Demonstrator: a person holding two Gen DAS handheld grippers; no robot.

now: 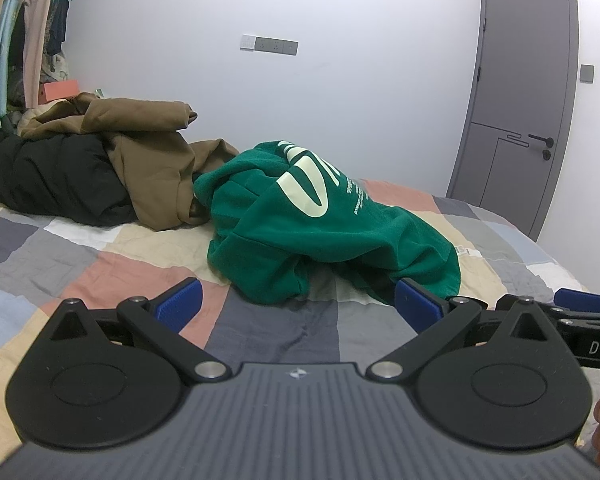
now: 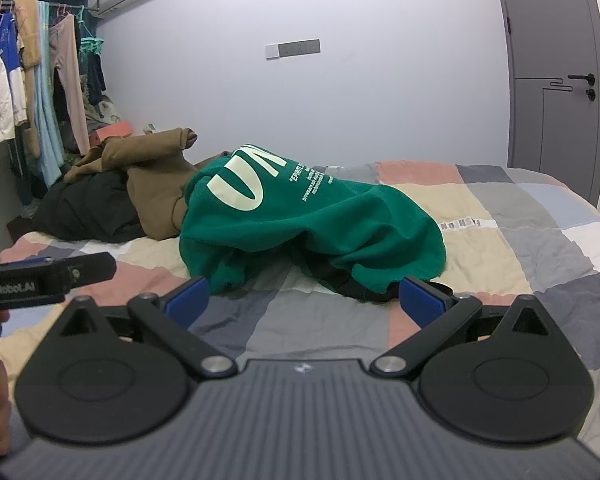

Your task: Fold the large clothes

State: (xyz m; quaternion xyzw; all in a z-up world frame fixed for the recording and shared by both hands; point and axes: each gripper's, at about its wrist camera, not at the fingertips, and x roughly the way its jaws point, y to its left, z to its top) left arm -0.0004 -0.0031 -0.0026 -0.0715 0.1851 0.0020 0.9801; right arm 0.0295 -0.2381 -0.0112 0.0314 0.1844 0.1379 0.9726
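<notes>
On the patchwork bed, mid-mattress: green sweatshirt (image 1: 320,224) in a crumpled heap, pale printed lettering turned up and toward the far wall, hem edge nearest the grippers. Its back leans against a brown garment (image 1: 148,144), which lies over a black garment (image 1: 48,180) toward the clothes rack.

Left gripper (image 1: 296,304) low over the quilt (image 1: 100,272), just short of the heap, blue pads spread wide, nothing between them. Right gripper (image 2: 304,300) beside it, likewise spread and empty, hovering near the front edge.

Judgement on the step: this looks like the approach before spreading the sweatshirt flat. Best done by taking two distinct points, the hem corners or shoulder seams, one per gripper, pinching a single layer rather than a bunched wad. Lift and draw it toward the open quilt on the door side, away from the brown pile, so nothing drags along. Shake out before laying down; the fabric looks thick and will hold its lumps.

Hard to read: sleeves and hood, if any, are tucked out of sight. A dark strip (image 2: 364,292) shows under the near edge; whether it is lining, a cord or another item, cannot tell. Small print illegible. Hands mostly cut off at frame edges.
</notes>
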